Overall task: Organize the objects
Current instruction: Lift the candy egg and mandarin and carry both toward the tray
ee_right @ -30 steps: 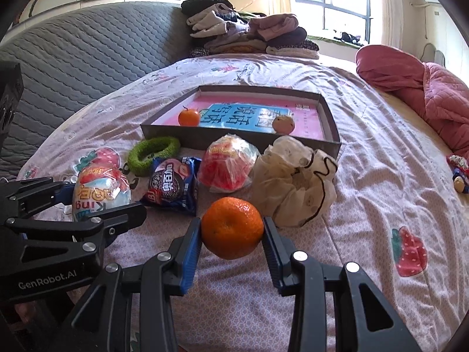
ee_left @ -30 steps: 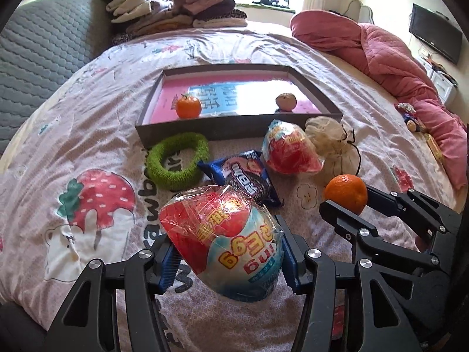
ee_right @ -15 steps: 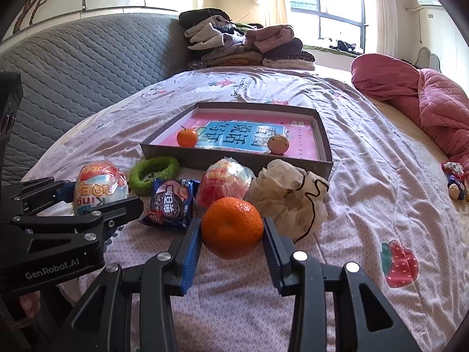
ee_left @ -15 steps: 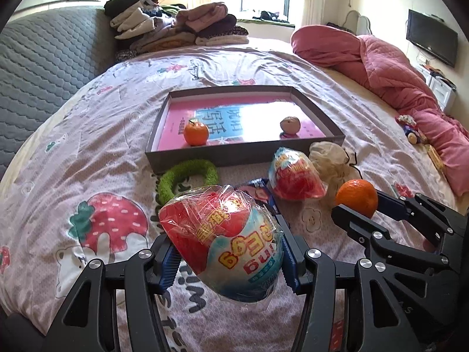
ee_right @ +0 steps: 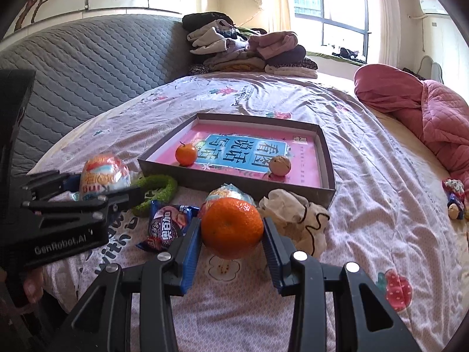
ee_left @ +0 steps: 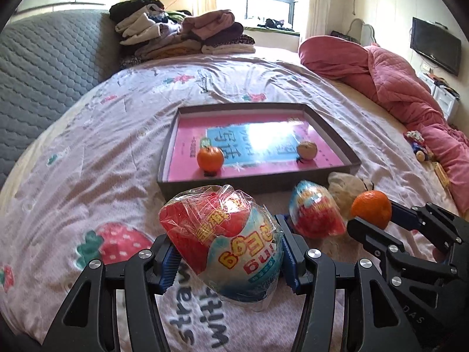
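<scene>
My left gripper (ee_left: pixel 227 249) is shut on a wrapped red and blue toy egg (ee_left: pixel 222 240), held above the bedspread in front of the grey tray (ee_left: pixel 222 180). My right gripper (ee_right: pixel 231 234) is shut on an orange (ee_right: pixel 231 227), also held above the bed; it shows in the left wrist view (ee_left: pixel 370 208) too. The tray (ee_right: pixel 234 180) has a pink book on its floor, with a small orange (ee_right: pixel 186 154) and a walnut (ee_right: pixel 280 165) on it. A second wrapped egg (ee_left: pixel 315 212), a cookie packet (ee_right: pixel 168 227), a green ring (ee_right: pixel 155 190) and a cream scrunchie (ee_right: pixel 296 218) lie before the tray.
Folded clothes (ee_left: pixel 181 36) are piled at the head of the bed by a grey quilted headboard (ee_right: pixel 88 67). A pink quilt (ee_left: pixel 395 88) lies bunched on the right. A small toy (ee_right: pixel 455 198) lies at the right edge of the bed.
Both grippers have risen and moved forward toward the tray with their objects still held. The green ring and cookie packet have slipped behind the egg in the left wrist view.
</scene>
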Action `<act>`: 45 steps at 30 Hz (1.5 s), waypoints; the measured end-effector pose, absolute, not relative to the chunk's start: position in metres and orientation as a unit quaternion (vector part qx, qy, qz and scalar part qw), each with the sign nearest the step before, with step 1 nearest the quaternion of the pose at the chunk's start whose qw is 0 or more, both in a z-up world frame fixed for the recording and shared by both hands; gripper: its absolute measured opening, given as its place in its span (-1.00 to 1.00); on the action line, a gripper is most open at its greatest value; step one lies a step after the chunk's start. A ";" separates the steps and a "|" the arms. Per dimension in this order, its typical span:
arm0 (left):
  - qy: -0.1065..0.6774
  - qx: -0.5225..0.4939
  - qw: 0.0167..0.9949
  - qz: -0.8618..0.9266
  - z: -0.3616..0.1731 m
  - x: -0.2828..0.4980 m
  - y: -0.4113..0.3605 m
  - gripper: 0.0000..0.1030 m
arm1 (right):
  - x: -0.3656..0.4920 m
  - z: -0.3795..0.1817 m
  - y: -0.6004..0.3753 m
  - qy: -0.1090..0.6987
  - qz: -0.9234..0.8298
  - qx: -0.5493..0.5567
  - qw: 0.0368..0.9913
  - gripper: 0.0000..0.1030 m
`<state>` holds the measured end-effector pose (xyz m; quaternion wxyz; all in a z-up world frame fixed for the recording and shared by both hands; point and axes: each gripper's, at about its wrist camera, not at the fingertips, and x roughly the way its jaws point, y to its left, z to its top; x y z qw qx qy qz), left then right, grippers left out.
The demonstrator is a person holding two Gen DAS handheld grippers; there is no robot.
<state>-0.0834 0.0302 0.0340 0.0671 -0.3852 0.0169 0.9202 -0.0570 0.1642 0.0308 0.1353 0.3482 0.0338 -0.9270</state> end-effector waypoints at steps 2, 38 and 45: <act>0.017 -0.384 0.068 0.921 0.035 -0.090 0.029 0.14 | -0.061 0.031 0.164 0.034 -0.927 0.350 0.133 -0.21; 0.006 -0.402 0.050 0.914 -0.001 -0.204 0.000 0.14 | -0.175 0.041 0.180 0.032 -0.931 0.353 0.086 -0.20; 0.003 -0.406 0.042 0.913 -0.008 -0.213 -0.007 0.13 | -0.187 0.026 0.194 0.031 -0.923 0.377 0.065 -0.20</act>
